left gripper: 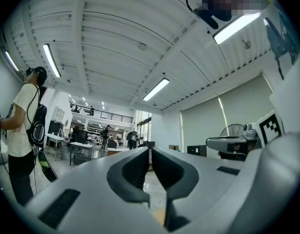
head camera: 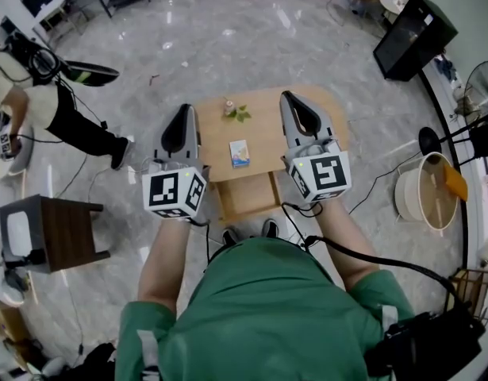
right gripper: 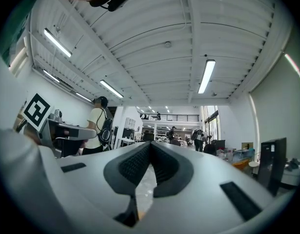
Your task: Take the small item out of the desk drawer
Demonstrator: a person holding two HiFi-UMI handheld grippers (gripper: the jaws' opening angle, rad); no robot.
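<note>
A small wooden desk (head camera: 267, 137) stands on the marble floor in front of me. Its drawer (head camera: 248, 198) is pulled out towards me and looks bare inside. On the desk top lies a small blue and white box (head camera: 240, 153). My left gripper (head camera: 185, 109) is held above the desk's left edge, shut, with nothing in it. Over the desk's right side, my right gripper (head camera: 288, 96) is also shut and empty. In the left gripper view the left gripper (left gripper: 150, 150) points out at the hall and ceiling, and the right gripper (right gripper: 150, 144) does the same in its own view.
A little potted plant (head camera: 230, 108) stands at the desk's far edge. To the left are a dark stool (head camera: 65, 230) and a person (head camera: 65, 113). A black box (head camera: 414, 26), a white bucket (head camera: 424, 190) and a fan (head camera: 480, 86) stand at the right. Cables trail over the floor.
</note>
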